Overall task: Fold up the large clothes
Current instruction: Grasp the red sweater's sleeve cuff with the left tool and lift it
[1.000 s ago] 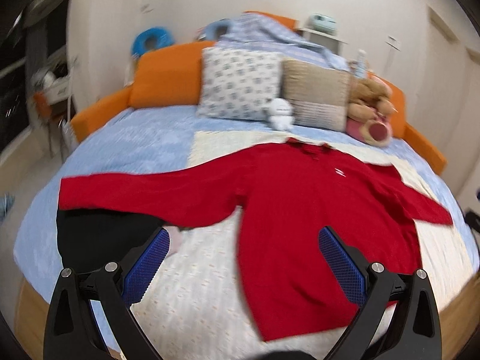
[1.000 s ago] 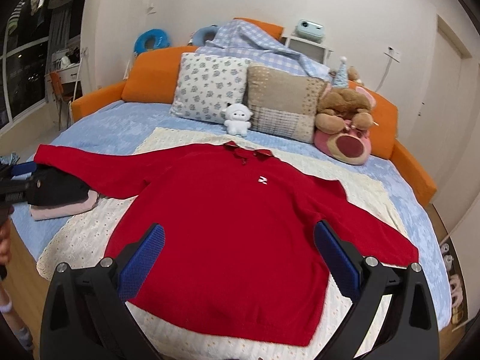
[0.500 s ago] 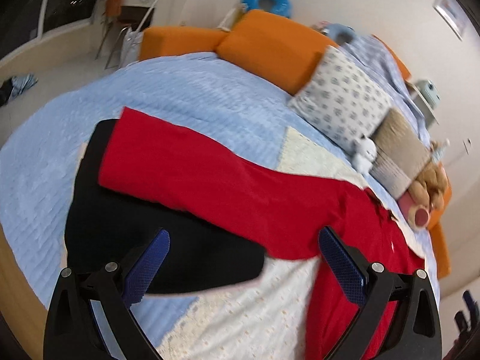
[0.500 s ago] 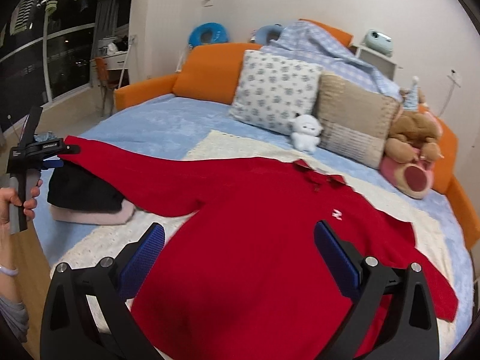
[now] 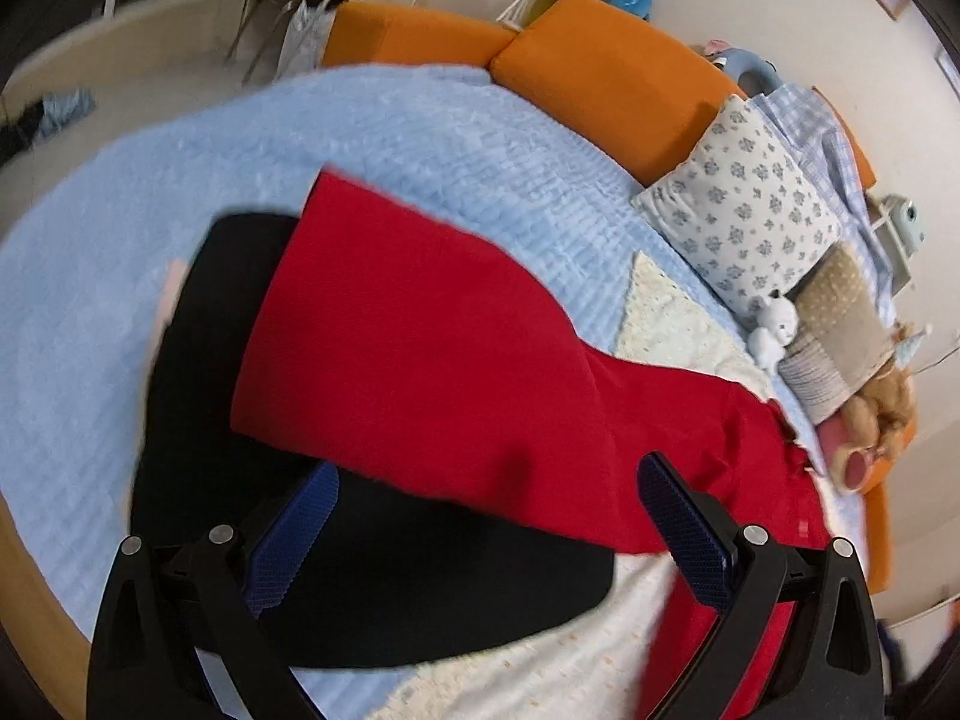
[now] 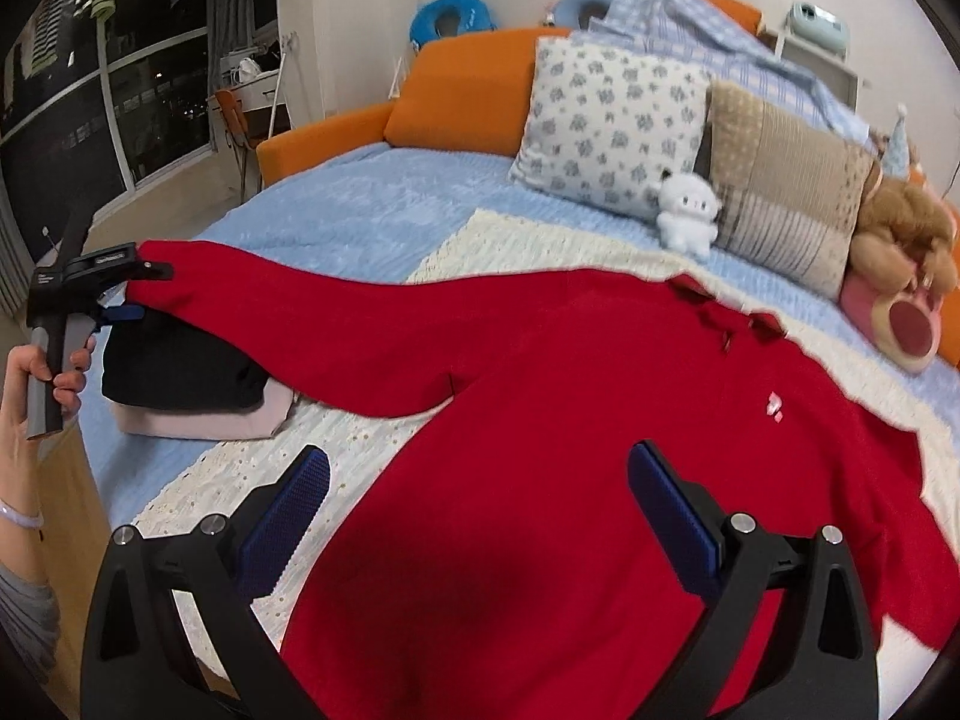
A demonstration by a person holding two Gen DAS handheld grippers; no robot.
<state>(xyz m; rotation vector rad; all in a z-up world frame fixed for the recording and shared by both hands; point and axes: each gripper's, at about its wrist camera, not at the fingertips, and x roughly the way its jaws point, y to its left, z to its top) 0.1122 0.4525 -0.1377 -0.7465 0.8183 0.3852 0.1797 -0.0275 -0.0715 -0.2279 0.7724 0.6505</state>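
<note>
Across the middle of the right wrist frame the sweater lies flat, front up, on the cream mat over the blue bedspread; its sleeve runs to the left edge of frame. Left gripper at the cuff there; in its own view the jaws are spread, sleeve between the pads, no pinch yet. Right gripper spread too, low centre of frame, over the hem, holding nothing. Risk: the cuff rests on a black folded pile with a pink layer under it. A deep close would likely take black cloth along with the cuff and drag the pile when the sleeve is folded in. A shallow pinch may let the knit slip. Both frames blurred, so cuff contact unclear
</note>
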